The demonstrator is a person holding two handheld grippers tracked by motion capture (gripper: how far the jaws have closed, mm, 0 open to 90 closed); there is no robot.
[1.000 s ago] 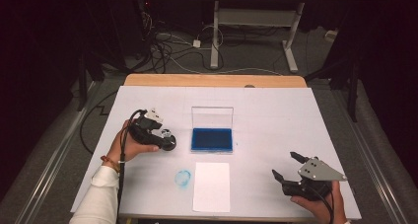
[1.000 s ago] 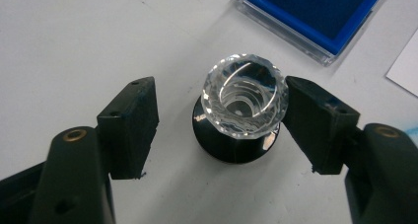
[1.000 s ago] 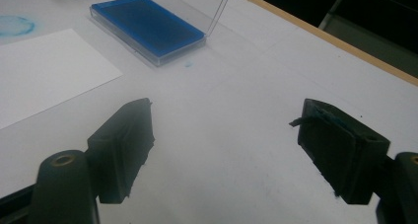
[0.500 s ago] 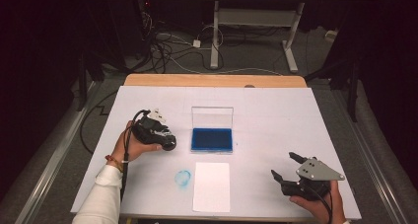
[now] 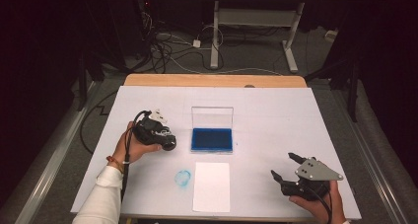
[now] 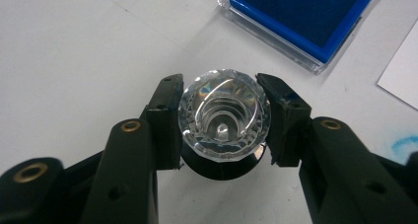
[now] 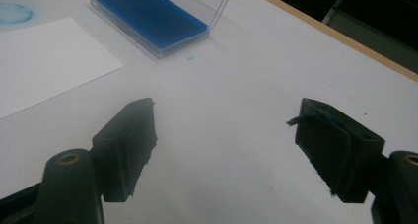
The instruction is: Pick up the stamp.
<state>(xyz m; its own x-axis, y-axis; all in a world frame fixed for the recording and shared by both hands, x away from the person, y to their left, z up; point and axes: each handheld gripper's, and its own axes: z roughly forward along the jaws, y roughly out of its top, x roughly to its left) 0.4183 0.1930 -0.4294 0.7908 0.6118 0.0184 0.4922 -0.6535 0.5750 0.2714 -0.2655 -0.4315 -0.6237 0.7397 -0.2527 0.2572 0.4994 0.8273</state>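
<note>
My left gripper (image 5: 166,143) is shut on a round stamp with a clear faceted top and a black base (image 6: 224,116), held just above the white table left of the ink pad. The blue ink pad (image 5: 212,139) lies open at the table's middle, its clear lid (image 5: 212,116) standing upright behind it. In the left gripper view the blue ink pad (image 6: 315,17) is ahead and to the right. My right gripper (image 5: 282,165) is open near the front right, nothing between its jaws. From the right gripper view (image 7: 224,110) the ink pad (image 7: 148,17) lies ahead to the left.
A white sheet of paper (image 5: 212,187) lies in front of the ink pad, with a blue ink smudge (image 5: 183,177) on the table to its left. A wooden table edge (image 5: 212,80) runs along the back. Cables lie on the floor beyond.
My left gripper has shifted slightly right toward the ink pad with the stamp still in it. The right gripper has hardly moved.
</note>
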